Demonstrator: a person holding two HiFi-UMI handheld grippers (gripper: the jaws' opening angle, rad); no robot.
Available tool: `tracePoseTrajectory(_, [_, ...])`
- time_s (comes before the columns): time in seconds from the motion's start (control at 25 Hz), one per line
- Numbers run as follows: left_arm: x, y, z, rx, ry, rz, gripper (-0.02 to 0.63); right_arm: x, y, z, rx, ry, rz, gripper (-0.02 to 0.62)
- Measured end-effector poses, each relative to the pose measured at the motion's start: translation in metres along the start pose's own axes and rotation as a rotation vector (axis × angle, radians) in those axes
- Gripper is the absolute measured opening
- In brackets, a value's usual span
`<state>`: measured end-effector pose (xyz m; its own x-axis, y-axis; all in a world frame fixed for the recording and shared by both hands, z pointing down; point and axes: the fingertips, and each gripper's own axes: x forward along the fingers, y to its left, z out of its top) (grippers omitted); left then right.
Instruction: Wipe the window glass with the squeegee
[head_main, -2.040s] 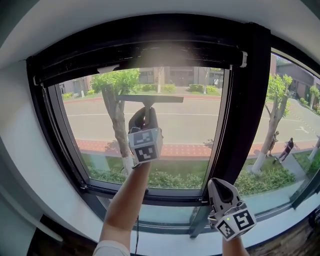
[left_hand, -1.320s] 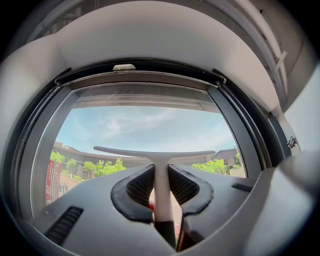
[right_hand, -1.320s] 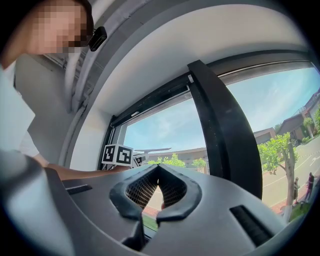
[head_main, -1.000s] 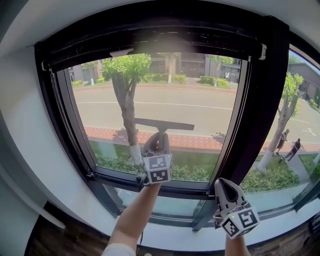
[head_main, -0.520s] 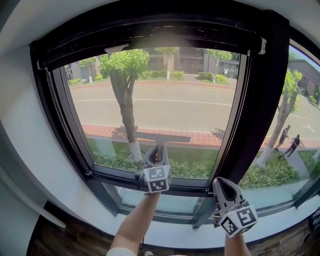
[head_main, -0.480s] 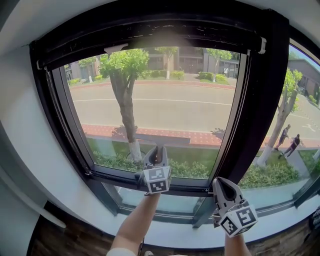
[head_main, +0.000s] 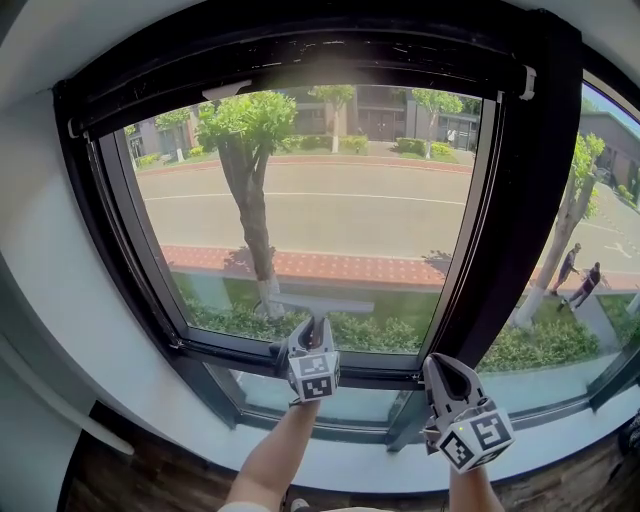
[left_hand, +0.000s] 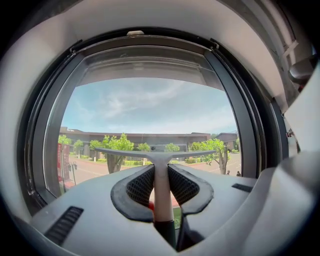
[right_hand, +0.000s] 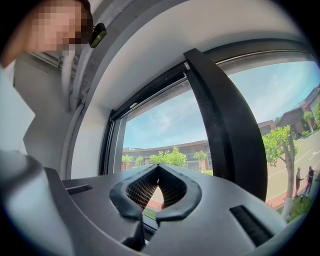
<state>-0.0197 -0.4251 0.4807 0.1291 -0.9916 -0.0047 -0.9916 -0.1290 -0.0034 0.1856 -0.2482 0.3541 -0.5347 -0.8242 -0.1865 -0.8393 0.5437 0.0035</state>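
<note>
The squeegee (head_main: 320, 306) has a pale T-shaped blade lying level against the lower part of the window glass (head_main: 330, 200), just above the bottom frame. My left gripper (head_main: 313, 338) is right below it, shut on its handle. In the left gripper view the handle (left_hand: 161, 195) stands upright between the jaws and the blade (left_hand: 155, 152) spans across the pane. My right gripper (head_main: 438, 364) hangs lower right, in front of the black mullion (head_main: 510, 200), and touches nothing. In the right gripper view its jaws (right_hand: 157, 169) meet at the tips with nothing held.
A black frame (head_main: 130, 250) surrounds the pane, with a roller-blind housing (head_main: 300, 55) along the top. A second pane (head_main: 600, 230) lies to the right of the mullion. The white sill (head_main: 330, 460) runs below. Outside are a road, trees and hedges.
My left gripper has drawn the squeegee straight down the glass, from the upper part of the pane to just above the bottom frame. The right gripper has stayed in place.
</note>
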Motion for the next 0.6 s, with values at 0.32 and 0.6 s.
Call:
tracePoseTrajectory(0.32, [0.001, 0.001, -0.043, -0.016, 0.068, -0.002, 0.092, 0.0, 0.006, -0.003, -0.019, 0.008, 0.009, 0.011])
tracePoseTrajectory(0.6, [-0.002, 0.001, -0.067, -0.032, 0.119, 0.007, 0.092, -0.002, 0.008, -0.006, -0.02, 0.02, 0.008, 0.011])
